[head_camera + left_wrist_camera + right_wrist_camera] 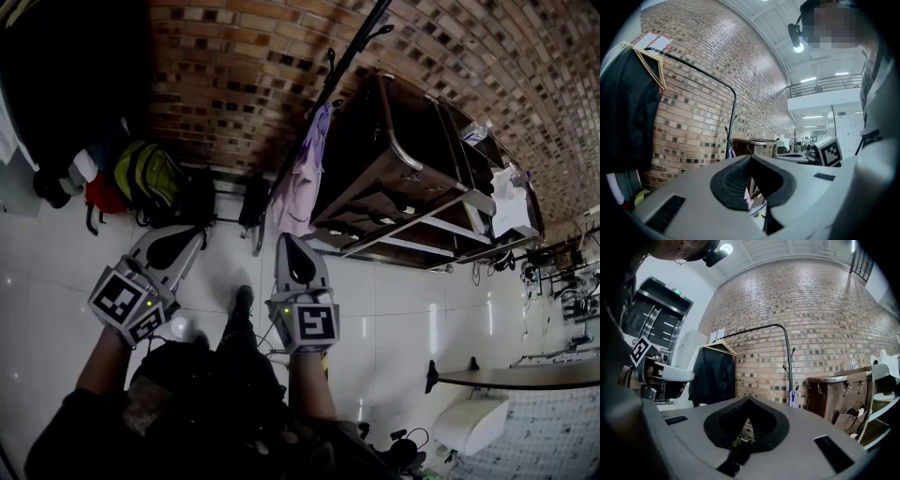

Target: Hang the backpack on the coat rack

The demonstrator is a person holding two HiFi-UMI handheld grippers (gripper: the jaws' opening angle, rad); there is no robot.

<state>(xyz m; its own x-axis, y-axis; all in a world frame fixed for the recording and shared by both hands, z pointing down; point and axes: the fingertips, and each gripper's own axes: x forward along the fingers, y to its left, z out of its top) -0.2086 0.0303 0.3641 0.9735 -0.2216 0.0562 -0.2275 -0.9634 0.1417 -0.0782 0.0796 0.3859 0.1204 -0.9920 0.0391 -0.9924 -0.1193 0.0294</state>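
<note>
The left gripper (195, 234) and right gripper (289, 240) are both fully closed and hold nothing. The backpack (150, 178) sits at eleven o'clock by the wall, and the coat rack (330, 82) at one o'clock.

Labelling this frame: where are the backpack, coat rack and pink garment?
backpack (142, 176): head view, green front.
coat rack (347, 64): head view, mid-pole.
pink garment (302, 187): head view, its middle.

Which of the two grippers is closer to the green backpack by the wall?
Left. The left gripper sits just below the green backpack in the head view; the right gripper is farther off to its right, under the pink garment.
</note>
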